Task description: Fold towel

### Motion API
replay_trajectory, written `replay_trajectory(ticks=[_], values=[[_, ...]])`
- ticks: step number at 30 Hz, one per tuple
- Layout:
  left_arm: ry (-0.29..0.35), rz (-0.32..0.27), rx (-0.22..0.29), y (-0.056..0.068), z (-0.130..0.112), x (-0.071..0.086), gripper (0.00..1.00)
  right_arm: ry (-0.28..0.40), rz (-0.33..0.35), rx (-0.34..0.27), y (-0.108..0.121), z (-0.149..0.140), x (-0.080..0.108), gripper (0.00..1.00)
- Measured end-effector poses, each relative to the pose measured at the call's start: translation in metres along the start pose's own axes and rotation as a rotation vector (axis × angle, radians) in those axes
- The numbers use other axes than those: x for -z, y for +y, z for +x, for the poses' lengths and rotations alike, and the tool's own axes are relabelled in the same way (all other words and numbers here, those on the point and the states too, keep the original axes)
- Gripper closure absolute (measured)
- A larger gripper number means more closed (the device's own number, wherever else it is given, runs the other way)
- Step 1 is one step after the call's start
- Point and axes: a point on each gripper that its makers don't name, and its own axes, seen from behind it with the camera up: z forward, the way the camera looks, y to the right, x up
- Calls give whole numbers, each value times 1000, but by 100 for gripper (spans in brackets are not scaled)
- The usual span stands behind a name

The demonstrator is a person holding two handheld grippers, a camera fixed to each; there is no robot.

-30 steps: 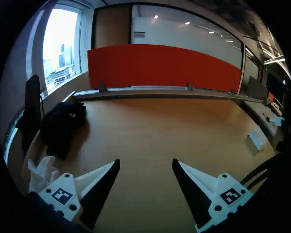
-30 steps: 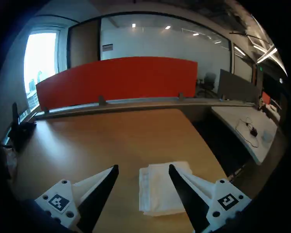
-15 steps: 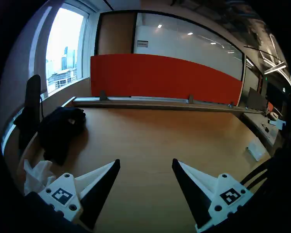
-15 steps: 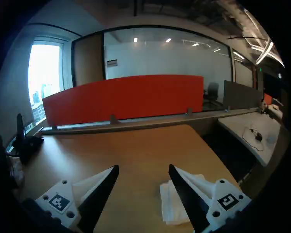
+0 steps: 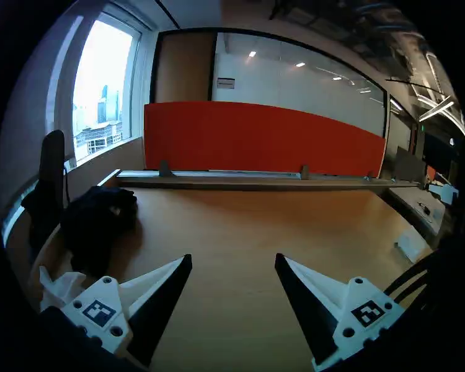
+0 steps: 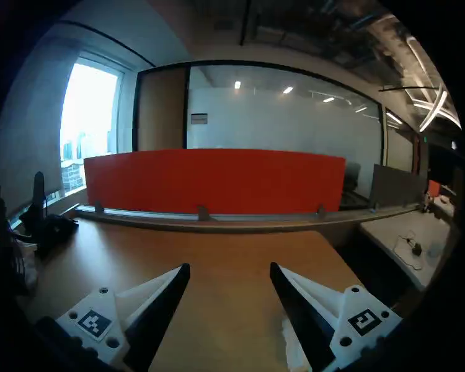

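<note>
The left gripper (image 5: 232,268) and right gripper (image 6: 229,274) hang above the wooden desk (image 5: 245,217), jaws spread wide, gripping nothing. The folded white towel (image 5: 412,243) lies on the desk at the left gripper view's far right. A dark bundle (image 5: 99,217) sits mid-left.

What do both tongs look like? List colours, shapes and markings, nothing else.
The left tongs and right tongs match. Each has two wedge-shaped fingers that taper to points, black on the inner faces and white on the outer bodies. Each white base carries a square black-and-white coded tag with small round holes around it.
</note>
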Motion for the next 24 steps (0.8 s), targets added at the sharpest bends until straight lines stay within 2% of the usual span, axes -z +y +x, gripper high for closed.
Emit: replay_trajectory(ticks=[9, 18, 24], values=[[91, 30, -20, -9, 24, 8, 0, 64, 11, -9, -39, 21, -2, 0], [150, 29, -1, -9, 36, 12, 0, 76, 9, -21, -53, 28, -2, 0], [178, 34, -27, -5, 39, 13, 0, 84, 20, -22, -60, 34, -1, 0]])
